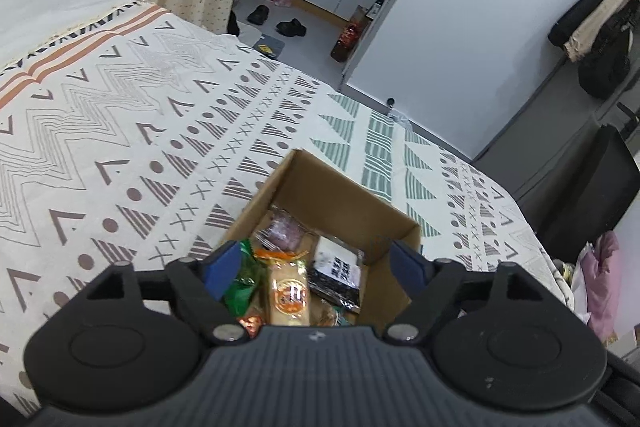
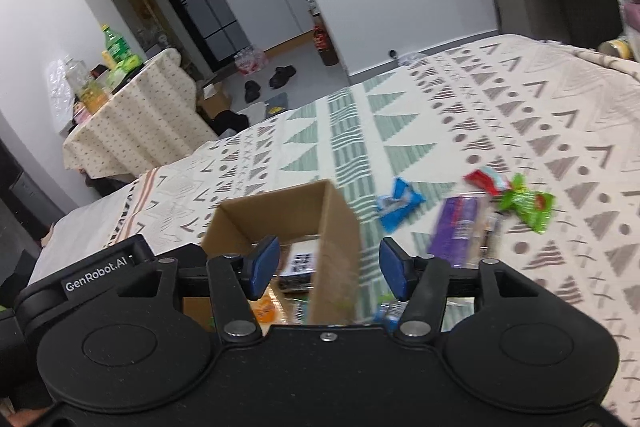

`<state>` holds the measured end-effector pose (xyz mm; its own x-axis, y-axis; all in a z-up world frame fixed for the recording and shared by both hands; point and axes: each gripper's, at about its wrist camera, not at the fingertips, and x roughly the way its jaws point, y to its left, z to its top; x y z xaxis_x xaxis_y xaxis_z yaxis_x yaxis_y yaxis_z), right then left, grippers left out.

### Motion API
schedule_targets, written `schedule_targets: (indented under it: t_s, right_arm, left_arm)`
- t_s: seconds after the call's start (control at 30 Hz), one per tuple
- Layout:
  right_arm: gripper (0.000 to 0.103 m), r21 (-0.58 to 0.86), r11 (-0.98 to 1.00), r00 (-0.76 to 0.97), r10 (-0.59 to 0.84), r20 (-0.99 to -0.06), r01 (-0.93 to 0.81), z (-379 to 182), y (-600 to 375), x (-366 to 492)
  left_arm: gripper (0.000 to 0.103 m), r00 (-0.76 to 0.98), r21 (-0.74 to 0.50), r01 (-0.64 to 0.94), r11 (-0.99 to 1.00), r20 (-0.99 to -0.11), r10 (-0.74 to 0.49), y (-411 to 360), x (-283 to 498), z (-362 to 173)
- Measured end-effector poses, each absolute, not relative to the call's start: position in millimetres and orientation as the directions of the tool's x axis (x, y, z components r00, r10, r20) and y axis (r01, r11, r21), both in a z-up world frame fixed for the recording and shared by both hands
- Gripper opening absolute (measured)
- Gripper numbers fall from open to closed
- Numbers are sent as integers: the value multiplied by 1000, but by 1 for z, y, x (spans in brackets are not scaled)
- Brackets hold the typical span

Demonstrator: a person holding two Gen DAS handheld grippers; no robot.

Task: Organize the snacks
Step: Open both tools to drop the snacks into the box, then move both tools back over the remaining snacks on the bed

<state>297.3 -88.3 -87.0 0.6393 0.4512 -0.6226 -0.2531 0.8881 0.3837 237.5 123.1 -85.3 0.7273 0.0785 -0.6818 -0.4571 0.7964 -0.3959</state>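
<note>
An open cardboard box (image 1: 344, 195) stands on the patterned bedspread (image 1: 120, 131). Inside lie a green packet (image 1: 244, 283), an orange cracker pack (image 1: 290, 295), a black-and-white packet (image 1: 338, 271) and a purplish wrapped snack (image 1: 284, 233). My left gripper (image 1: 316, 267) hovers over the box, open, with nothing pressed between its blue pads. In the right wrist view my right gripper (image 2: 328, 265) is open, and the right wall of the box (image 2: 336, 227) shows in the gap between its fingers. Right of the box on the bedspread lie a blue packet (image 2: 400, 205), a purple pack (image 2: 460, 227), a green packet (image 2: 528, 205) and a red packet (image 2: 486, 179).
Another blue packet (image 2: 388, 311) peeks out just under the right gripper. A side table with a dotted cloth (image 2: 132, 123) carries bottles beyond the bed. Shoes (image 2: 282, 75) lie on the floor by the kitchen doorway. A black chair (image 1: 592, 187) stands past the bed's right edge.
</note>
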Motion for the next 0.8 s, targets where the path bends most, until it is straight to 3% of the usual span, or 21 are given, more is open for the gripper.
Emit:
schedule_targets:
  t_s: [0.8]
  right_arm:
    - [60,382,919,662,345,-665,-95,-111,-218,283]
  left_arm:
    - [87,752,-322,-273,906,-659,-8,36,248,-79]
